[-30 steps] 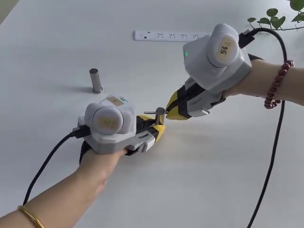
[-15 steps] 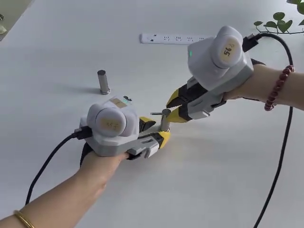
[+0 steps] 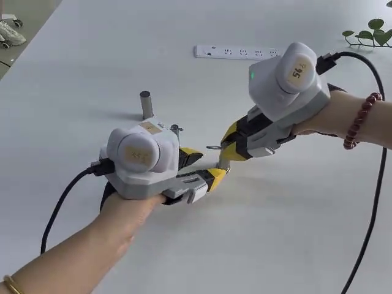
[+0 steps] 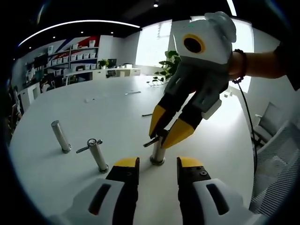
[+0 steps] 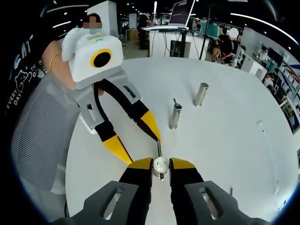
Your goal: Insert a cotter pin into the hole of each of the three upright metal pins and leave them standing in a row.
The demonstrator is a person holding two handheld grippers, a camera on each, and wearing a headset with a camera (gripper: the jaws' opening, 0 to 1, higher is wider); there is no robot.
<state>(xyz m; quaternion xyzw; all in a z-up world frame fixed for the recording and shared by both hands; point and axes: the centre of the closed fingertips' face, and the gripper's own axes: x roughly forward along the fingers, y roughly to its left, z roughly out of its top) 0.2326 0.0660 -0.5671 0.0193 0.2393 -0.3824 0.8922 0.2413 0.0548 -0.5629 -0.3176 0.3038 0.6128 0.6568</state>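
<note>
A broad white counter (image 3: pixel 294 233) carried everything. Along its far edge lay a white power strip (image 3: pixel 236 52), and the leaves of a green plant (image 3: pixel 370 33) reached in at the far right corner.

The left gripper (image 4: pixel 158 162) was held low over the counter with its yellow-tipped jaws spread apart and nothing between the pads. Its tips sat just short of the base of the nearest pin, one on either side. The right gripper (image 5: pixel 161 165) came down at a slant from the opposite side. Its jaws were drawn in close against the head of that same pin and appeared to pinch it from both sides. The hand holding it wore a dark red beaded bracelet (image 3: pixel 357 122) at the wrist.

Three metal pins stood upright on the counter in a rough line. The near metal pin (image 4: pixel 157 151) stood between the two grippers. The middle metal pin (image 4: pixel 97 155) stood to one side of it, close behind the left gripper's body in the head view. The far metal pin (image 3: pixel 145 105) stood at the end of the line, well apart from both grippers, and its top was bare.

A cotter pin (image 4: pixel 88 146) lay crosswise through the top of the middle metal pin. A second cotter pin (image 4: pixel 151 142) stuck out sideways from the head of the near metal pin, right at the right gripper's tips.
</note>
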